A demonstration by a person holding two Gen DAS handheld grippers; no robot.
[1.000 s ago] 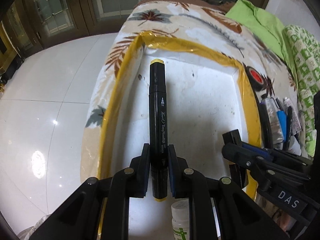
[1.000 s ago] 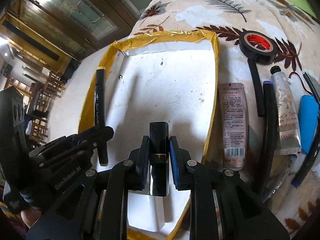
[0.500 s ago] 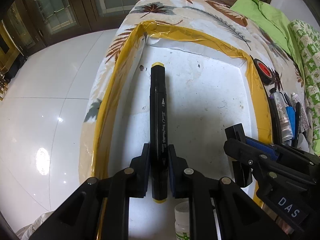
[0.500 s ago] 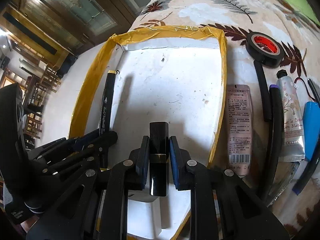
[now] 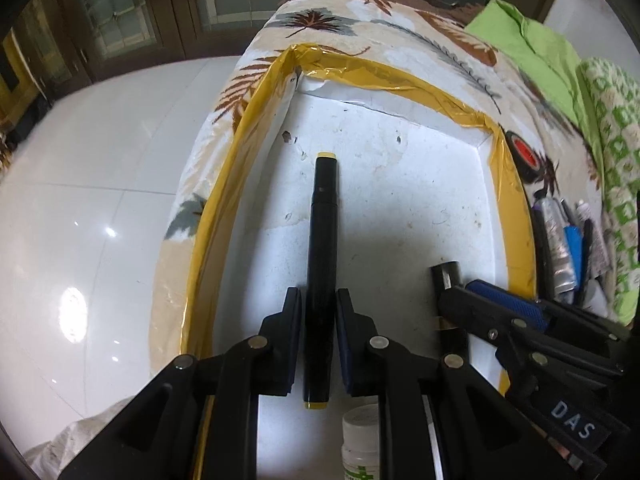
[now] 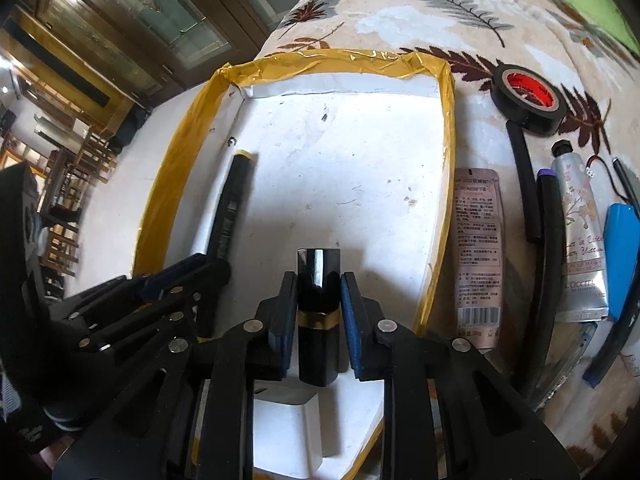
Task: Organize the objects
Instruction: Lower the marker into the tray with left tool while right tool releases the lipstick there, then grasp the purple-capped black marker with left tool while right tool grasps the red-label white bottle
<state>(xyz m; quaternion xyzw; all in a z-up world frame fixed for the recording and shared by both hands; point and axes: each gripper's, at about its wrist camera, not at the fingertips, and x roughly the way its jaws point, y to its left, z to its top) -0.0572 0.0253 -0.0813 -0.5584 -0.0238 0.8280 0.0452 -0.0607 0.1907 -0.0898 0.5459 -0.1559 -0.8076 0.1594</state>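
Both claws are letting go inside the white tray (image 5: 400,184). The left gripper (image 5: 319,304) is opening, pads now just clear of the black marker (image 5: 323,240) lying on the tray floor; earlier they pinched it. The right gripper (image 6: 319,286) is opening around the black lipstick (image 6: 318,300), gaps showing where it was clamped.

One marker (image 5: 322,264), one lipstick (image 6: 318,312), one tape roll (image 6: 528,96), one tray (image 6: 320,62).
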